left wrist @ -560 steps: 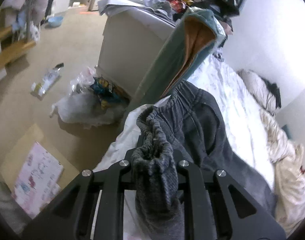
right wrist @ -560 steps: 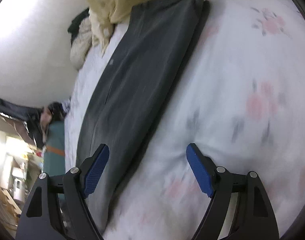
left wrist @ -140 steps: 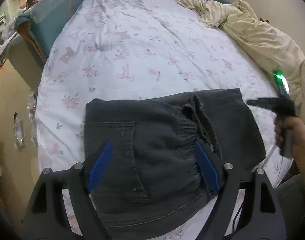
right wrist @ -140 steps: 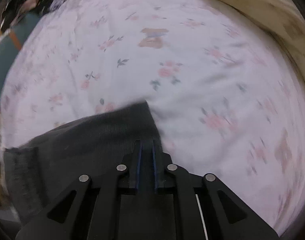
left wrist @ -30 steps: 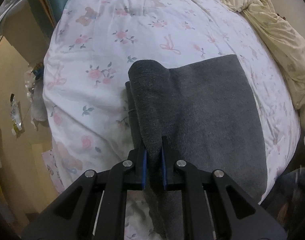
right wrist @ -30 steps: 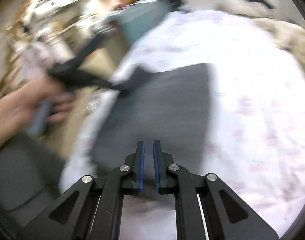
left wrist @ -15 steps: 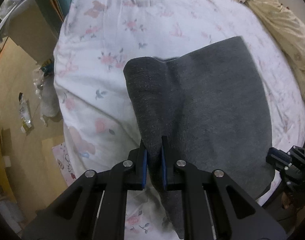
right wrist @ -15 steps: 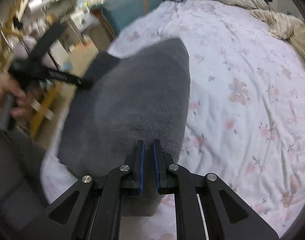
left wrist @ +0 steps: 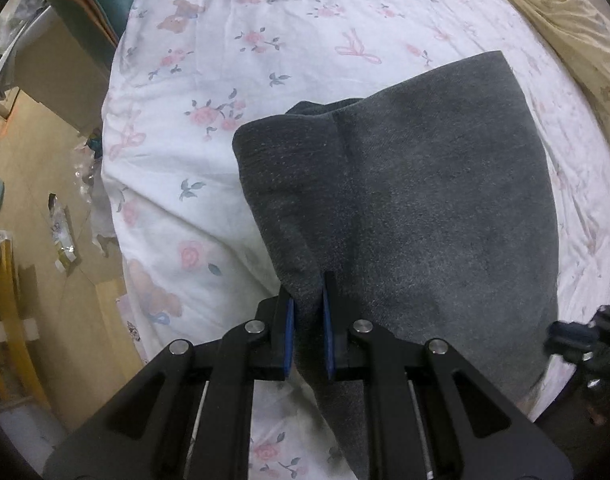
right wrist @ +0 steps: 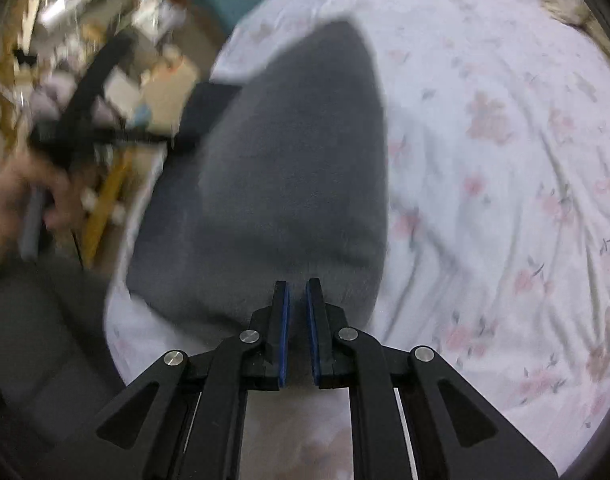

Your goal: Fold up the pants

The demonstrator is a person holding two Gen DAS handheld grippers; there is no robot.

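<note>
**Both grippers pinch the folded pants over the bed**

Left gripper [left wrist: 308,300] has its blue-padded fingers drawn nearly together, with a ridge of dark grey fabric caught between them. That fabric belongs to the pants [left wrist: 417,208], folded into a thick rectangle and held up over the near end of the bed [left wrist: 233,60]. From the clamped ridge the cloth spreads away toward the far side of the bed, one folded corner sagging to the left of the pinch.

In the right wrist view the right gripper [right wrist: 297,292] shows only a narrow gap between its pads; the near edge of the pants [right wrist: 289,168] runs into that gap and appears to be gripped there, though blur softens the contact. Beyond the pants, at their left end, a blurred hand [right wrist: 21,196] holds the left gripper's handle.

A cream blanket [left wrist: 565,24] lies bunched along the bed's far right side. Left of the bed, litter is scattered on the tan floor [left wrist: 37,208].
</note>
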